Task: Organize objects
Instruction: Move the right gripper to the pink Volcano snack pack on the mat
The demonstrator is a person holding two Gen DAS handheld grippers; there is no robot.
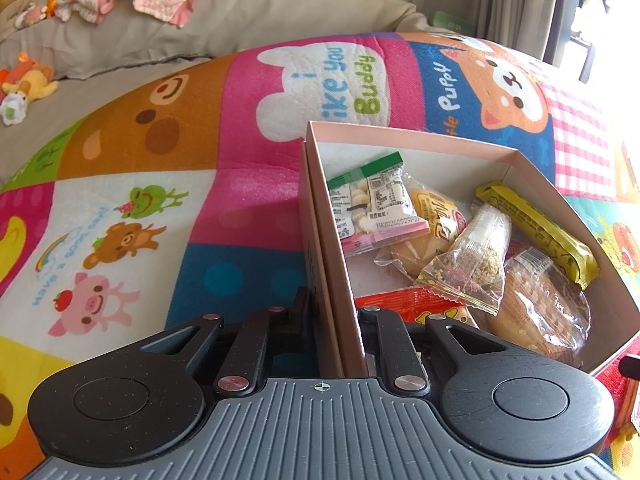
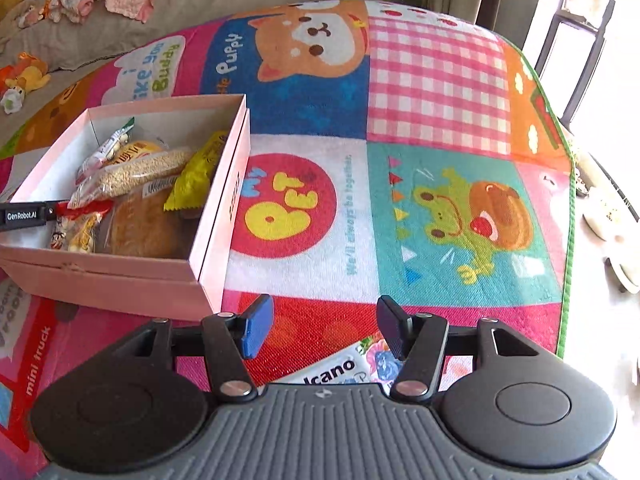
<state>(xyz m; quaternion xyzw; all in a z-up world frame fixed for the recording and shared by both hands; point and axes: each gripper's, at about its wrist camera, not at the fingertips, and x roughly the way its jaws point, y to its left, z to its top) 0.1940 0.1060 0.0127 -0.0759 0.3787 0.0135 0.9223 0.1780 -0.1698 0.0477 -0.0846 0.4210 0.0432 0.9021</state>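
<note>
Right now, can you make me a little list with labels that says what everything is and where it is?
Place: colourful animal play mat
Box: pink box, open, no lid on it, sitting on the mat
In the box: yellow snack bar, green-topped packet, clear bag of grains, wrapped bun
Left gripper: shut on the box's side wall
Right gripper: open, nothing between its fingers, above a small packet lying on the mat
Far away: soft toys on a beige cushion
</note>
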